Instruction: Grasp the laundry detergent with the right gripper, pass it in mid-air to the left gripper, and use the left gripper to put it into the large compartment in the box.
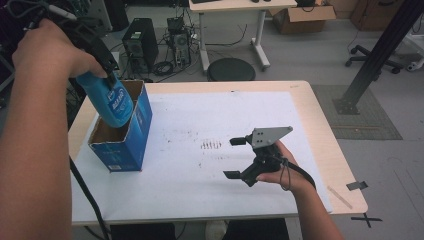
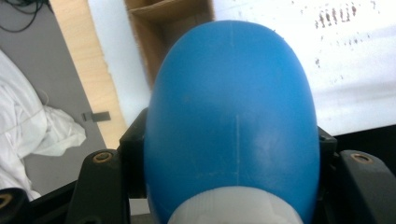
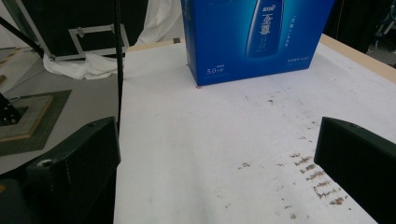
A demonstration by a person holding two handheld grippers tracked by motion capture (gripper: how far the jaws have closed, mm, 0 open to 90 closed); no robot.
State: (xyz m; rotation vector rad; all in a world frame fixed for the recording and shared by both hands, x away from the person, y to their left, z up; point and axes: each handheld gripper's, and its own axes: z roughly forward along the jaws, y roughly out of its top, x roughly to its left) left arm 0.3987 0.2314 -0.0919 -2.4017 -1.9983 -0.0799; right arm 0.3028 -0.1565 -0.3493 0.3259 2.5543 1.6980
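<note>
Fingers (image 1: 107,75) clamp blue bottle (image 1: 111,102) over open box (image 1: 120,142).

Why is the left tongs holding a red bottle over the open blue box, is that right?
Not quite: the bottle is blue, not red, as the high view shows. The rest holds: the left tongs grip it over the open blue box, its lower end dipping into the opening.

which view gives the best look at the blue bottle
The high view: it shows the blue bottle whole, tilted, its lower end in the open blue box, clamped by the left gripper. The left gripper view shows its rounded body close up. The right gripper view shows the box's printed side.
</note>
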